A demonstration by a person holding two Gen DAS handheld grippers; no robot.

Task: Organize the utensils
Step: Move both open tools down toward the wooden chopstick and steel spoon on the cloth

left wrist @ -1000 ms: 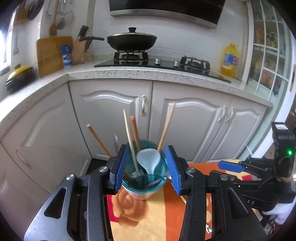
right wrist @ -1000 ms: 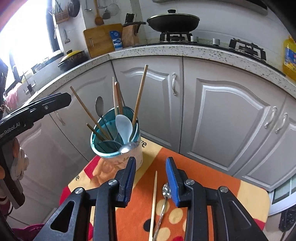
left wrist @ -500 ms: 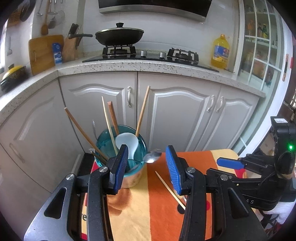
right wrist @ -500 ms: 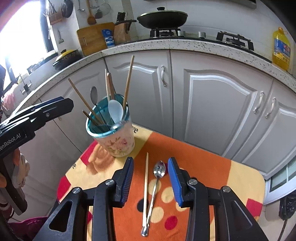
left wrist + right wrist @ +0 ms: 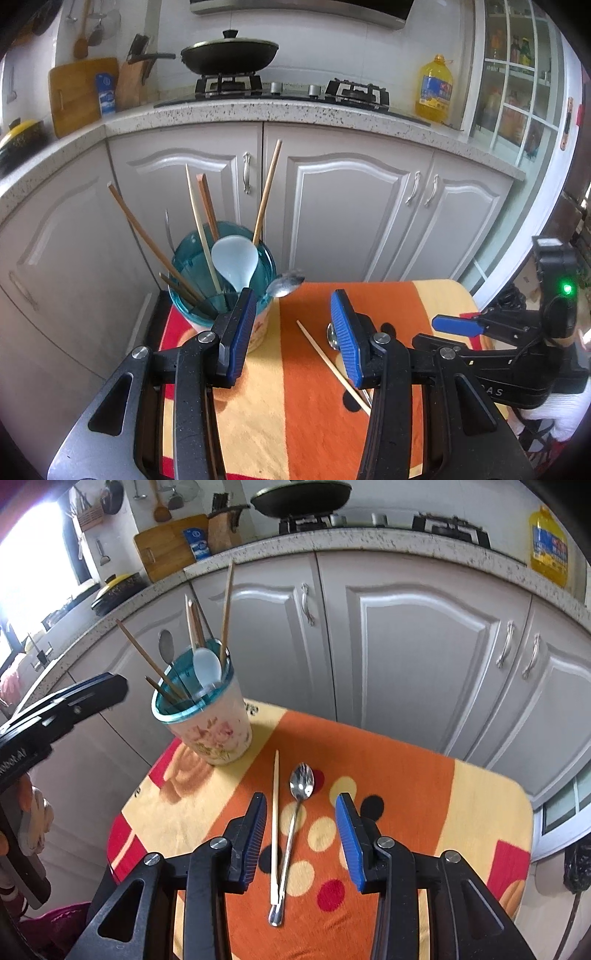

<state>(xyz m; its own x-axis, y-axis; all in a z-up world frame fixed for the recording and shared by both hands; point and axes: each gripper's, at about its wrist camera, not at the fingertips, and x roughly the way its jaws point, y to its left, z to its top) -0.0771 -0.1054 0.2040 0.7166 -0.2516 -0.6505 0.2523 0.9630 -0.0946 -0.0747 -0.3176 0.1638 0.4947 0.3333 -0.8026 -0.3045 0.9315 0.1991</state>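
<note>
The right gripper [image 5: 301,834] hangs open and empty directly over the loose chopstick [image 5: 274,819] and metal spoon [image 5: 295,823], which lie side by side on the tabletop [image 5: 424,775], long axes running between its fingers toward the cup [image 5: 207,716], so it is nearer than the open left gripper [image 5: 291,332].

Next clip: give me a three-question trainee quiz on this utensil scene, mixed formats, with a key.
1. True or false: the right claw is shut on the metal spoon.
2. Multiple choice: what lies on the cloth beside that spoon? A) a fork B) a single chopstick C) a knife
3. Fill in: the white spoon stands in the ____ with the other chopsticks.

Key: 1 false, both claws are open and empty, including the left claw. 2 B. 3 cup.
</note>
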